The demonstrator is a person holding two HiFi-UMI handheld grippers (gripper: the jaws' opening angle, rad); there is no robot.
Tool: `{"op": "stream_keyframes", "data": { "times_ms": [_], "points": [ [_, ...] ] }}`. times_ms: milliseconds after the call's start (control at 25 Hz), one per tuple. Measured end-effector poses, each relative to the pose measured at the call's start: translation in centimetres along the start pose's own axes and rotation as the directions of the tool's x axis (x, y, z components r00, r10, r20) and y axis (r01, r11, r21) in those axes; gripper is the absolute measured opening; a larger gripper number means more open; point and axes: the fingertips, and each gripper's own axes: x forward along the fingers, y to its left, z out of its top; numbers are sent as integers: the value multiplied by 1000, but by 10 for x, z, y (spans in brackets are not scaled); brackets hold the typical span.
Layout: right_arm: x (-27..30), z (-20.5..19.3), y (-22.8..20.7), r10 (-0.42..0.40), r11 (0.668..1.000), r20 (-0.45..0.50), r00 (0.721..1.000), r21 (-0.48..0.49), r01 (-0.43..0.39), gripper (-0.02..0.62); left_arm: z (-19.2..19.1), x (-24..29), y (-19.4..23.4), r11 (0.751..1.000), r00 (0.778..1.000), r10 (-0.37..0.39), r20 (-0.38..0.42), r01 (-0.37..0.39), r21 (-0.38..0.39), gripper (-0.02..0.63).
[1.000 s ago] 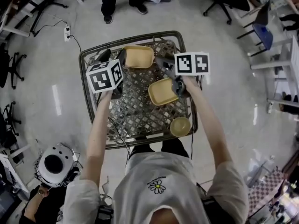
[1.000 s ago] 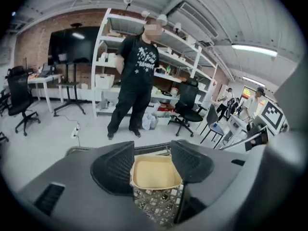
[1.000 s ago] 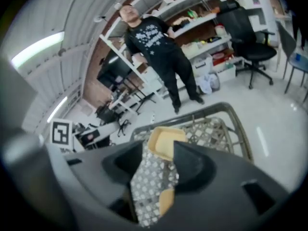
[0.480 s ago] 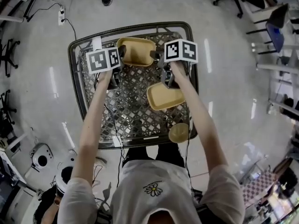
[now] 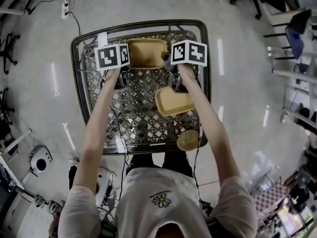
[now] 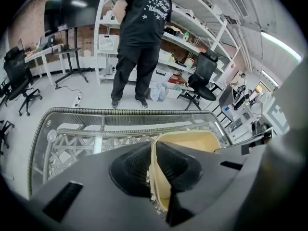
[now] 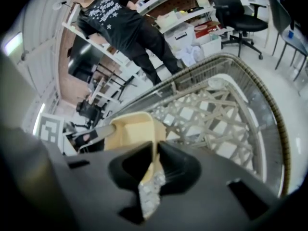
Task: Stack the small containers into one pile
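At the table's (image 5: 134,117) far edge, left gripper (image 6: 151,170) and right gripper (image 7: 155,170), jaws just closed narrow, pinch opposite rims of the far tray (image 5: 146,52); a second tray (image 5: 173,102) and a bowl (image 5: 189,140) lie nearer.

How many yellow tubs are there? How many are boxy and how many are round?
Boxy yellow tubs: 2, the far tub and the near tub
Yellow round bowl: 1
Total: 3
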Motion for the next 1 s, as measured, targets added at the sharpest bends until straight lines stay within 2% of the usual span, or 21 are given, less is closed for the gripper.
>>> {"op": "stream_keyframes", "data": {
  "times_ms": [280,480,640,760,880,1000],
  "points": [
    [-18,7,1,-23,999,36,999,-45,25,58,6,-17,-11,1000,999,-13,36,12,28,46],
    [-52,18,21,-18,992,106,994,-123,31,58,27,-51,-27,998,993,-30,117,24,53,46],
    [-97,32,46,-12,975,221,975,-212,60,57,51,-91,-46,996,975,-42,217,23,88,44],
    [-147,40,70,-27,934,353,935,-324,149,55,71,-133,-68,993,942,-62,329,26,114,41],
    [-200,33,97,-6,887,480,877,-402,226,52,82,-190,-91,988,886,-92,454,26,150,41],
    [-253,19,121,48,849,580,813,-453,273,49,83,-249,-118,982,823,-102,559,-8,190,41]
  ]
}}
